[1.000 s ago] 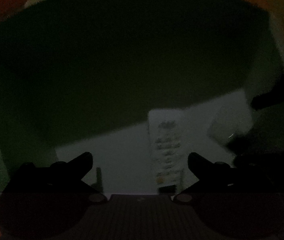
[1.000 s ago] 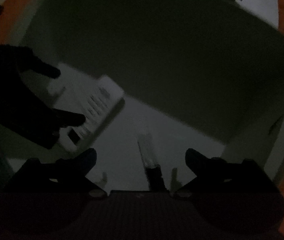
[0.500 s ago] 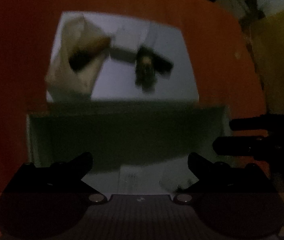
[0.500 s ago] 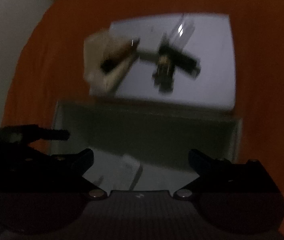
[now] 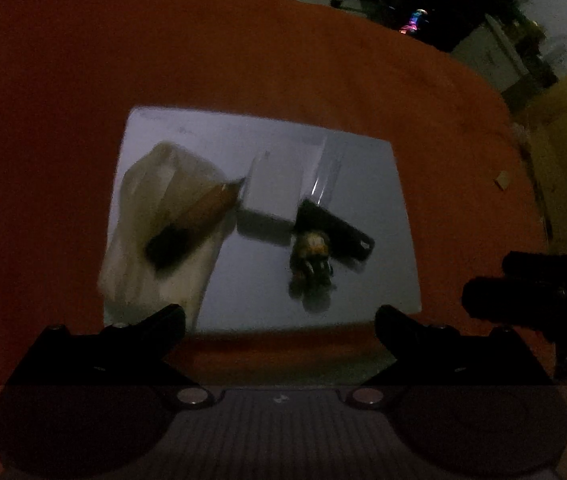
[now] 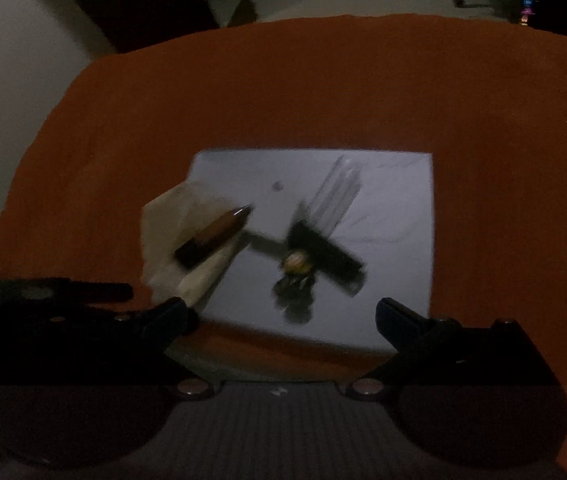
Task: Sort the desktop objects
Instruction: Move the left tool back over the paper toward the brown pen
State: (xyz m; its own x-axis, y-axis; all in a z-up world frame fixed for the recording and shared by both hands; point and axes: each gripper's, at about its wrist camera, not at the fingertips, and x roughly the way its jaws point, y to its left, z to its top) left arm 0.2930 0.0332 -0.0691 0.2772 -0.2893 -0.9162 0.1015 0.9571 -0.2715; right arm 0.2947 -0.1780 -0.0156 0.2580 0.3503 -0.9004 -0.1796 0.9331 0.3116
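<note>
The scene is dim. A white mat (image 5: 363, 184) (image 6: 395, 208) lies on the orange table (image 5: 243, 60). On it are a crumpled pale tissue (image 5: 143, 216) (image 6: 163, 220) with a brown pen (image 5: 203, 212) (image 6: 219, 232) across it, a white box (image 5: 271, 196), a clear tube (image 5: 325, 176) (image 6: 337, 196), a black bar-shaped object (image 5: 343, 234) (image 6: 331, 254) and a small figure (image 5: 311, 260) (image 6: 295, 268). My left gripper (image 5: 279, 320) hovers open short of the mat's near edge. My right gripper (image 6: 283, 312) is likewise open and holds nothing.
The table's far edge curves round to a dark room with furniture (image 5: 483, 32). A yellowish surface (image 5: 563, 128) stands at the right. Each gripper shows in the other's view: right gripper (image 5: 531, 284), left gripper (image 6: 55, 292). A pale strip (image 6: 267, 368) lies just below the mat.
Both cameras have come up out of a grey bin holding a white remote. They now look at the mat on the table. Both grippers stayed open.
</note>
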